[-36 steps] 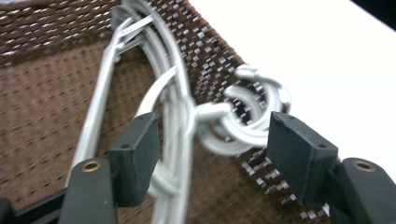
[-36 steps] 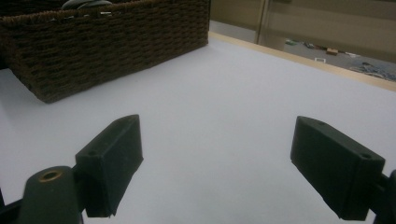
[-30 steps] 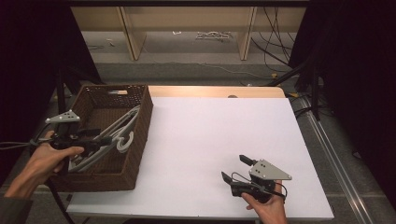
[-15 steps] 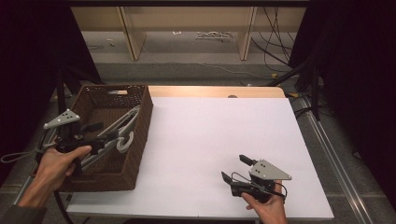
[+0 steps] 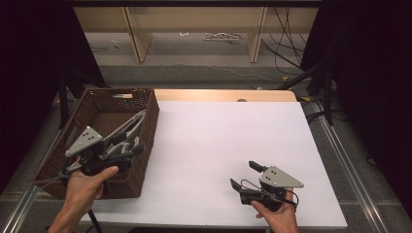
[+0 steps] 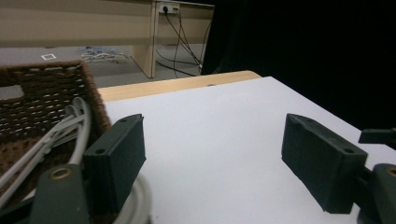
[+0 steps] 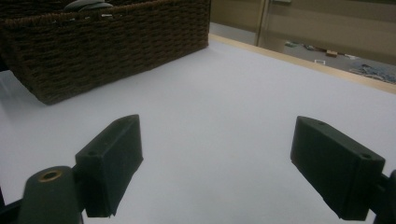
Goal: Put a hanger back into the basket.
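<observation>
The right gripper rests low on the white tabletop, its fingers spread wide with nothing between them; bare surface lies ahead of them, and the wicker basket stands well beyond, to their left.

The left gripper hangs at the basket's near right rim. Its fingers stand wide open and grip nothing. The grey hangers lie just beside and partly below the left finger, inside the basket, leaning on the wicker wall; the right finger is out over the tabletop.

The step in hand appears to be picking a hanger out of the basket. To do it well, shift the open fingers leftward until one hanger arm sits squarely between them, clear of the wicker rim. Close only on a single arm if possible; the hangers overlap and may lift together. Draw upward before moving sideways, so that no hook catches the weave.
</observation>
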Motion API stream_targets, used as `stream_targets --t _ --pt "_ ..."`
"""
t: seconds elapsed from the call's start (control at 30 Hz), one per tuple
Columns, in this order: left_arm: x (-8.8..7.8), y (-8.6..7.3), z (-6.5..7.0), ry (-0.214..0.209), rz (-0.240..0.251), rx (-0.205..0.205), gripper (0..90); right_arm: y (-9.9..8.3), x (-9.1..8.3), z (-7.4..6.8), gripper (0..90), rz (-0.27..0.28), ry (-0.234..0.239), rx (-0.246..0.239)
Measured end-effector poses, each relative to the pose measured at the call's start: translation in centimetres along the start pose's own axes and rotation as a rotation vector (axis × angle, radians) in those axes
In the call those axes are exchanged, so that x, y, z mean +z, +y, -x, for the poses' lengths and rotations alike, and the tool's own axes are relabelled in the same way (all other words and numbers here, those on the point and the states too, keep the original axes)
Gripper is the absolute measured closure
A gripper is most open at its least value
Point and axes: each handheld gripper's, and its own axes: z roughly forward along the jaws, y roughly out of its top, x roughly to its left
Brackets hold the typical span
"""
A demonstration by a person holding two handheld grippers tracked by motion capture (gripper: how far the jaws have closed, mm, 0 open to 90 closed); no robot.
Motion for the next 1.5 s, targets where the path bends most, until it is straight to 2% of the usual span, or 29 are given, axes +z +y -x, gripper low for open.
stream_targets --t 0.03,0.07,0.17,0.23,0.3,0.33,0.37,0.43,0.5,0.63,0.7,0.77,0.8,0.87,1.03,1.07,1.13,1.17,1.4,1.5 --pt "0.4 -0.3 1.1 -0.012 0.009 0.017 20.5 0.0 0.0 0.0 17.6 -0.003 0.002 0.003" --pt "0.4 -0.3 1.1 -0.012 0.009 0.017 19.9 0.0 0.0 0.0 17.6 -0.003 0.002 0.003" --pt "1.3 -0.7 2.6 -0.039 0.003 0.040 19.7 0.0 0.0 0.0 17.6 -0.002 0.003 0.002" --pt "1.7 -1.1 3.2 -0.054 0.007 0.038 18.8 0.0 0.0 0.0 17.6 0.002 0.007 0.004" --pt "2.5 -2.0 4.2 -0.077 0.017 0.065 18.7 0.0 0.0 -0.1 17.6 0.007 0.009 0.006" --pt "2.5 -2.0 4.2 -0.077 0.017 0.065 18.6 0.0 0.0 -0.1 17.6 0.007 0.009 0.006" --pt "2.7 -2.4 4.5 -0.081 0.017 0.072 18.6 0.0 0.1 0.0 17.7 0.030 0.002 -0.012" --pt "3.1 -3.1 4.9 -0.087 0.014 0.075 18.0 0.0 0.0 -0.1 17.7 0.005 0.011 0.008" --pt "3.7 -4.2 5.2 -0.091 0.008 0.079 17.6 0.1 -0.1 -0.1 17.6 0.010 0.006 -0.001" --pt "4.0 -5.0 5.3 -0.093 0.003 0.079 17.1 0.1 0.0 -0.1 17.7 0.020 -0.002 -0.011" --pt "4.1 -5.7 5.2 -0.098 0.012 0.071 16.7 0.1 0.0 -0.2 17.7 0.006 0.017 0.000" --pt "4.2 -6.3 5.1 -0.101 0.018 0.088 15.6 0.1 -0.1 -0.2 17.7 0.003 0.013 0.000" --pt "4.2 -6.5 5.1 -0.095 0.023 0.095 15.8 0.1 0.0 -0.2 17.7 0.022 0.015 0.006" --pt "4.2 -7.1 5.2 -0.082 0.032 0.109 15.7 0.1 -0.2 -0.2 17.7 0.015 0.016 -0.001" --pt "4.2 -8.5 5.4 -0.086 0.026 0.143 15.7 0.1 -0.3 -0.2 17.5 0.022 0.000 -0.002" --pt "4.2 -8.7 5.5 -0.087 0.020 0.155 15.7 0.2 -0.3 -0.1 17.4 0.030 -0.002 -0.020" --pt "4.2 -8.8 5.5 -0.093 0.020 0.157 15.7 0.1 -0.3 -0.2 17.2 0.033 0.016 -0.002" --pt "4.1 -8.9 5.6 -0.090 0.023 0.156 15.7 0.2 -0.5 -0.2 17.1 0.020 0.011 -0.004" --pt "3.7 -9.2 5.3 -0.073 0.024 0.160 15.7 0.1 -0.8 -0.6 16.2 0.032 0.009 -0.004" --pt "3.5 -9.2 5.1 -0.072 0.028 0.161 15.7 0.0 -1.5 -0.7 15.9 0.023 0.004 0.004"
